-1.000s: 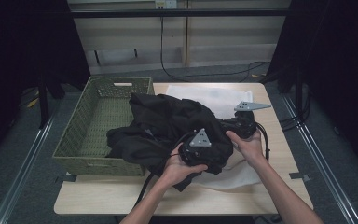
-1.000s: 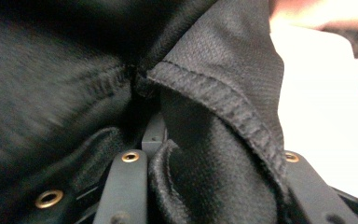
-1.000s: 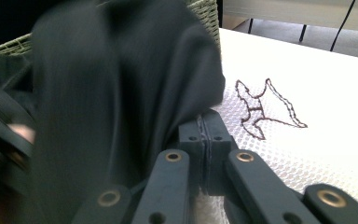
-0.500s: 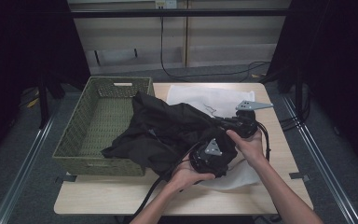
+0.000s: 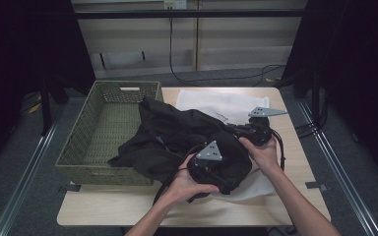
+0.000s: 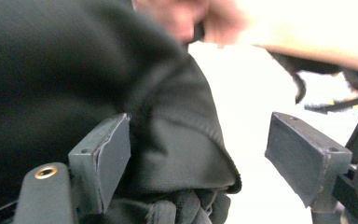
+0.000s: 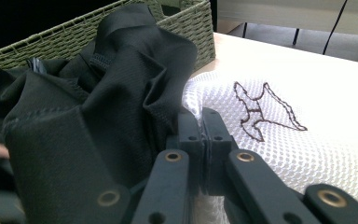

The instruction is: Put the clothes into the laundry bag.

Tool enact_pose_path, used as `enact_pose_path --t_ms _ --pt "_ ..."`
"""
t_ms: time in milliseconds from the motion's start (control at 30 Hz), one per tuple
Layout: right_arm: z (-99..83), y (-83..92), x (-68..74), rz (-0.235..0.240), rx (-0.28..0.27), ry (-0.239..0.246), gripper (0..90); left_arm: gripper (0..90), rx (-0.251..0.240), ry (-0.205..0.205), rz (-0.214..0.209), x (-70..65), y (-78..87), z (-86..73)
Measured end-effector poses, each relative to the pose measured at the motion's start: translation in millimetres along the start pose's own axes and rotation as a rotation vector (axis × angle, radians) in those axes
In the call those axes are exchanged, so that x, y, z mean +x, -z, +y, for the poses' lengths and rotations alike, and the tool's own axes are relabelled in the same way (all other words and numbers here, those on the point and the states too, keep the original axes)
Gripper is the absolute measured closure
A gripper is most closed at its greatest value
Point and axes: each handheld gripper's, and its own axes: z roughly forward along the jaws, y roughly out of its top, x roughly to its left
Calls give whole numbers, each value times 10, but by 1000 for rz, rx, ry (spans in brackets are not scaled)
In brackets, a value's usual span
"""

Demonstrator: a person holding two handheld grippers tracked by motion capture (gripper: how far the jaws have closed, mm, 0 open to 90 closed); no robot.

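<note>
**Black jacket halfway out of the basket**

Black crumpled fabric garment (image 5: 177,140) is lying half on the pale wooden worktop (image 5: 285,103), half draped over the green woven basket (image 5: 103,128). Left tongs (image 6: 198,154) have just been opening, cloth sitting loose between them. Right tongs (image 7: 201,140) are pinched closed beside a fold. Spreading it out looks undone.

From up top I've got the black garment (image 5: 177,137) heaped mid-table, one edge draped over the green basket (image 5: 103,128) wall. White mesh cloth (image 5: 226,105) lies under it. Left gripper (image 5: 207,164) is at the garment's near edge, right gripper (image 5: 243,132) pushed into it from the right.
</note>
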Motion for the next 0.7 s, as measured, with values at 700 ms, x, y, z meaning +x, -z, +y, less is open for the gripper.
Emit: enact_pose_path --t_ms 700 --pt "-1 -4 -4 2 2 -1 887 346 -76 141 425 899 1828 107"
